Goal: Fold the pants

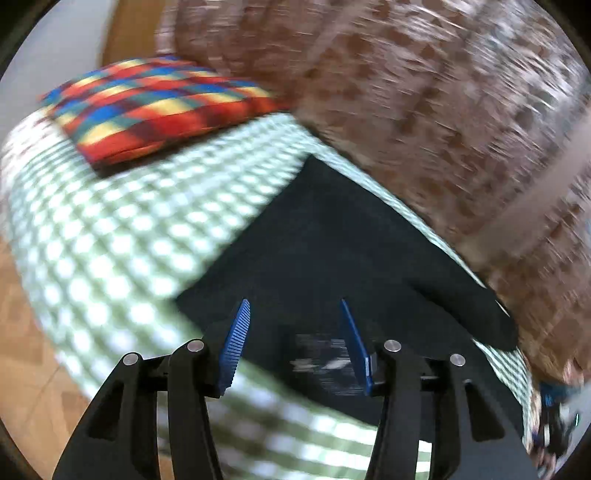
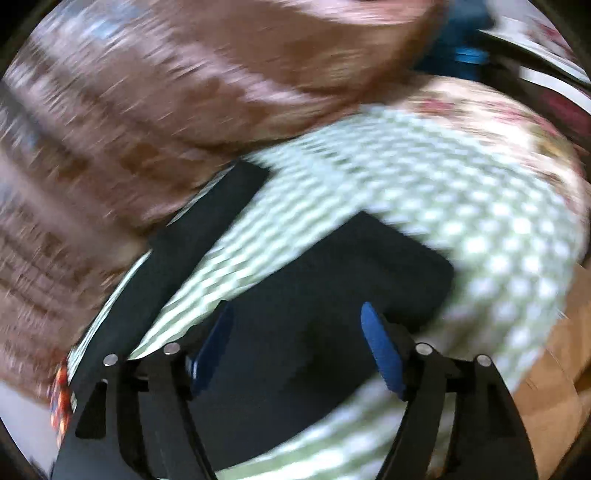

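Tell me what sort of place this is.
Likely a living room at home: a brown patterned sofa back, a green checked cover on the seat, a bright plaid cushion, and dark pants spread out.

Back edge: blocked by the brown patterned blanket (image 1: 424, 110).
Far left corner: taken up by the plaid cushion (image 1: 155, 107).
Checked bedcover (image 1: 129, 229): left bare beside the black pants (image 1: 332, 240).

Bed w/ green-and-white checked sheet (image 1: 122, 236) fills the middle, blurred in both views. Plaid cushion (image 1: 155, 107), red/blue/yellow, lies on it at far left. Brown patterned blanket (image 1: 424, 122) heaped along the back edge. Floral cover (image 2: 509, 122) shows at the bed's right end. Wood-tone floor (image 1: 22, 350) below left; pale wall (image 1: 62, 40) and a wooden panel (image 1: 133, 33) behind the cushion.
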A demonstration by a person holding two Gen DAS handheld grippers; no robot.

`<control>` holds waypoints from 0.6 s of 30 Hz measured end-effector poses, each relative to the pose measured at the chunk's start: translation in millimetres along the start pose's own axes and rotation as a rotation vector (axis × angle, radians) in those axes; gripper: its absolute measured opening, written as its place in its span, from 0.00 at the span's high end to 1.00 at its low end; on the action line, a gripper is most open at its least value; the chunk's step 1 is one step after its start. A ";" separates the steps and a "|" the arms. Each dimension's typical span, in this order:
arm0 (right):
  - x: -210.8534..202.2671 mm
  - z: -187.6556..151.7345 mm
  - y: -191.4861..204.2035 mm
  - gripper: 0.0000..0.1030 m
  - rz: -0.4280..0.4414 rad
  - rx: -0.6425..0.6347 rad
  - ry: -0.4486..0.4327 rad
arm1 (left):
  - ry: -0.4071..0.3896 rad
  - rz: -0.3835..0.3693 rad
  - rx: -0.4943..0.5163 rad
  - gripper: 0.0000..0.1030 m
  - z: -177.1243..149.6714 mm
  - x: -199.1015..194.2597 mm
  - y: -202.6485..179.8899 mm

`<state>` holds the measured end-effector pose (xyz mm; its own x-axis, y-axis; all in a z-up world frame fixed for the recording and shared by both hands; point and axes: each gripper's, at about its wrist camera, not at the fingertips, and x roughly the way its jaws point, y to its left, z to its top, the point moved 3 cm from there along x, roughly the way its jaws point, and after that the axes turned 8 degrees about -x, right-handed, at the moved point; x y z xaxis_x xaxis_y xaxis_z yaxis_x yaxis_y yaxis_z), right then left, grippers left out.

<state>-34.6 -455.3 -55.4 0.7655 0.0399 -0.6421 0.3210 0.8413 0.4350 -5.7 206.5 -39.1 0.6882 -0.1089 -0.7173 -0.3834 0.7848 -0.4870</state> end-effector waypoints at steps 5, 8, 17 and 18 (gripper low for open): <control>56.3 -22.4 96.6 0.26 0.191 -0.139 0.141 | 0.093 0.010 0.091 0.53 -14.9 50.8 -34.4; 90.7 -34.0 126.2 0.26 0.221 -0.177 0.198 | 0.171 0.146 0.072 0.61 -30.7 75.4 -6.8; 122.8 -53.6 111.2 0.21 0.230 -0.220 0.255 | 0.133 -0.019 0.002 0.67 11.8 58.5 -0.8; 123.0 -53.8 113.5 0.21 0.229 -0.227 0.255 | 0.125 -0.038 0.004 0.66 22.9 61.0 -9.0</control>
<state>66.0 -325.9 -119.0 0.6312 0.3485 -0.6929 0.0053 0.8914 0.4532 53.8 206.7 -67.1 0.6201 -0.2133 -0.7549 -0.3563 0.7808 -0.5133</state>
